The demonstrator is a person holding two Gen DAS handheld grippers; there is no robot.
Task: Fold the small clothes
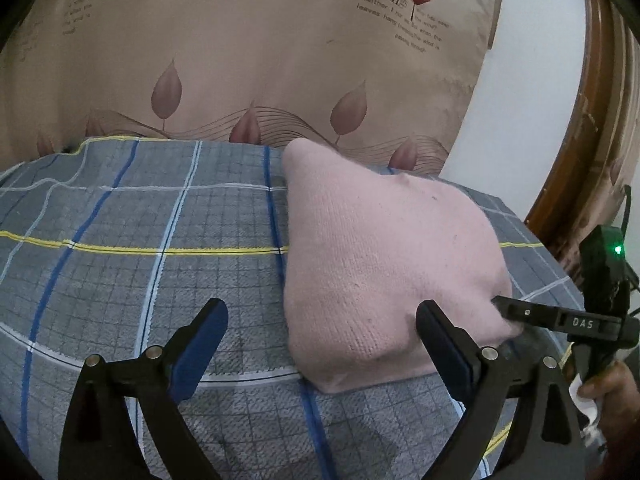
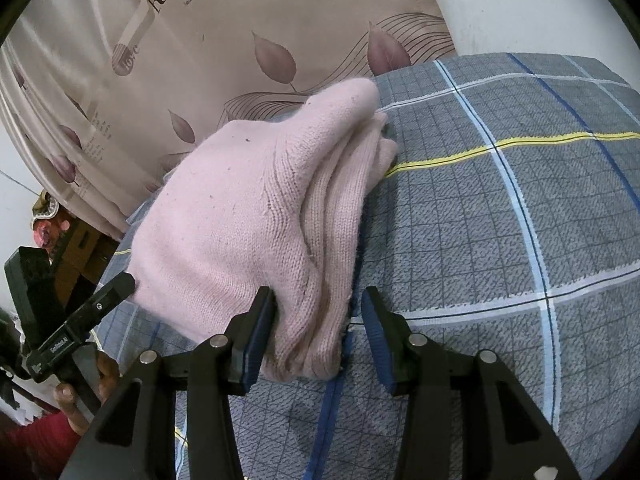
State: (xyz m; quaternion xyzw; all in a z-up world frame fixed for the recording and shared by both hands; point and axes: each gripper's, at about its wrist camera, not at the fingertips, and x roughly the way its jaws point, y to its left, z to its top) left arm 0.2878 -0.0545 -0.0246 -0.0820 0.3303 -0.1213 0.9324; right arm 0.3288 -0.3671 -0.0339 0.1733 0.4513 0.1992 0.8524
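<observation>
A pink knitted garment [image 1: 384, 264] lies folded in a thick bundle on the grey plaid cloth [image 1: 160, 240]. My left gripper [image 1: 322, 328] is open, its right finger against the bundle's near edge, its left finger over bare cloth. In the right wrist view the garment [image 2: 248, 216] shows stacked folded layers. My right gripper [image 2: 318, 324] is open with its jaws on either side of the bundle's near end. The right gripper also shows in the left wrist view [image 1: 560, 320], its tip at the bundle's right edge. The left gripper shows at the left of the right wrist view [image 2: 92, 312].
A beige leaf-printed pillow [image 1: 280, 60] stands behind the plaid cloth. A white wall [image 1: 532, 100] and a wooden frame [image 1: 592, 140] are at the right. The plaid surface [image 2: 520, 220] stretches right of the bundle.
</observation>
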